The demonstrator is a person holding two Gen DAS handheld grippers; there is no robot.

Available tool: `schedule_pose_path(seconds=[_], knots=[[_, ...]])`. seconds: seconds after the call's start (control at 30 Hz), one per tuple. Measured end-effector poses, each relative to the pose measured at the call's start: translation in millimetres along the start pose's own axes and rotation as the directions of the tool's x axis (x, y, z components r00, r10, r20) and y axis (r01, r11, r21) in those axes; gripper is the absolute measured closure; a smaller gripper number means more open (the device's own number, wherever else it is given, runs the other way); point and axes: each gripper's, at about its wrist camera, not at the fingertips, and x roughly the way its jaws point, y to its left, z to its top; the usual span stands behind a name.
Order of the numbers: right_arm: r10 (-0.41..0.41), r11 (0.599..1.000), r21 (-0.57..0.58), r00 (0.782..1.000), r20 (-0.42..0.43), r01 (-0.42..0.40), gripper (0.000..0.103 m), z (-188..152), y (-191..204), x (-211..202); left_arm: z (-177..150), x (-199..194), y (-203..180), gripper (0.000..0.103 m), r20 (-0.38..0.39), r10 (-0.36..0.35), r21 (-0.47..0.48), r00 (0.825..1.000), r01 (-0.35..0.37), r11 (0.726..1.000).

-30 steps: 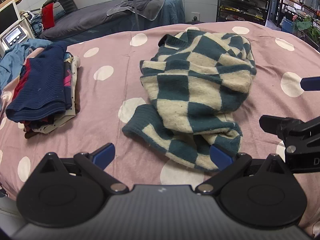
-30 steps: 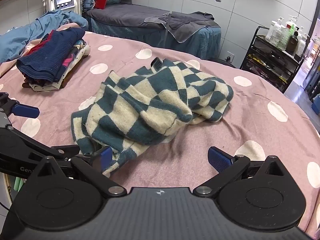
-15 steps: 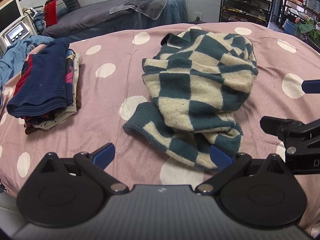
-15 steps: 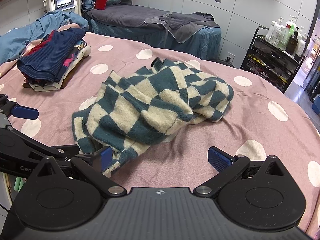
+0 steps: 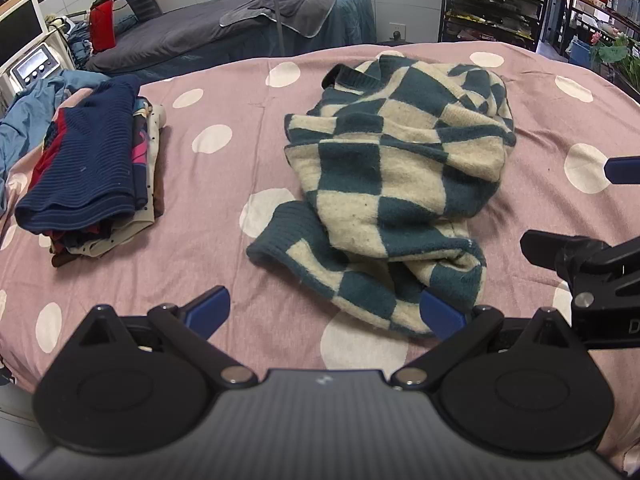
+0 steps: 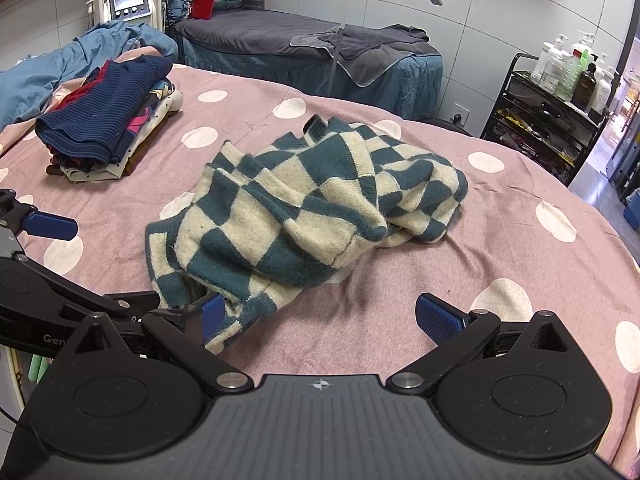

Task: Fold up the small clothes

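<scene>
While a folded stack (image 5: 92, 172) sits at the left of the frame, our checked sweater (image 5: 392, 184) lies crumpled mid-bed (image 5: 240, 160), not yet folded. Our left tongs (image 5: 324, 312) and right tongs (image 6: 320, 316) both gape apart, empty

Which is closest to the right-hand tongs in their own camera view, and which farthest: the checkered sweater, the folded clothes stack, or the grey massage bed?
1. Checkered sweater, just ahead of the right tongs, centre-left.
2. Folded clothes stack, far left on the dotted bedspread.
3. Grey massage bed, beyond, by the wall.

The checkered sweater (image 6: 304, 208) hides its near hem behind the right claw (image 6: 326, 316).
</scene>
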Motion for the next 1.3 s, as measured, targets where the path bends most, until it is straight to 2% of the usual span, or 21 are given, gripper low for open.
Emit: schedule_pose_path(seconds=[0.43,0.57,0.7,0.77,0.83,0.9,1.03,1.13,1.2,1.3], knots=[[-0.004,1.000,-0.011,1.000,0.013,0.004,0.000,-2,2,0,-2,3,1,0.000,-0.019,0.003,-0.007,1.000,-0.003,1.000],[0.021,1.000,-0.003,1.000,0.005,-0.021,0.000,-3,3,4,-4,9,2,0.000,-0.015,-0.021,-0.012,1.000,0.021,1.000],[0.021,1.000,-0.021,0.998,0.060,-0.020,0.000,-5,3,1,-6,19,1,0.000,-0.051,-0.068,-0.010,0.996,0.068,0.998],[0.027,0.999,-0.028,0.998,0.048,-0.026,0.000,-7,2,2,-9,26,3,0.000,-0.072,-0.082,-0.035,0.994,0.080,0.996],[0.025,0.999,-0.036,0.999,0.036,-0.024,0.000,-10,1,4,-13,33,12,0.000,-0.088,-0.097,-0.100,0.991,0.088,0.991],[0.034,0.999,-0.026,0.999,0.042,-0.033,0.000,-16,-3,6,-18,34,24,0.000,-0.068,-0.088,-0.161,0.994,0.076,0.984],[0.095,0.994,0.042,0.985,0.145,-0.102,0.000,-23,-9,9,-26,36,44,0.000,-0.010,-0.073,-0.239,0.997,0.068,0.969],[0.115,0.992,0.028,0.981,0.156,-0.121,0.000,-18,-5,15,-27,45,50,0.000,-0.051,-0.082,-0.281,0.995,0.064,0.957],[0.135,0.989,0.025,0.973,0.187,-0.142,0.000,-13,0,16,-26,51,51,0.000,-0.085,-0.061,-0.284,0.994,0.034,0.958],[0.170,0.985,-0.027,0.968,0.184,-0.168,0.000,0,12,25,-27,52,48,0.000,-0.058,-0.012,-0.235,0.998,-0.002,0.972]])
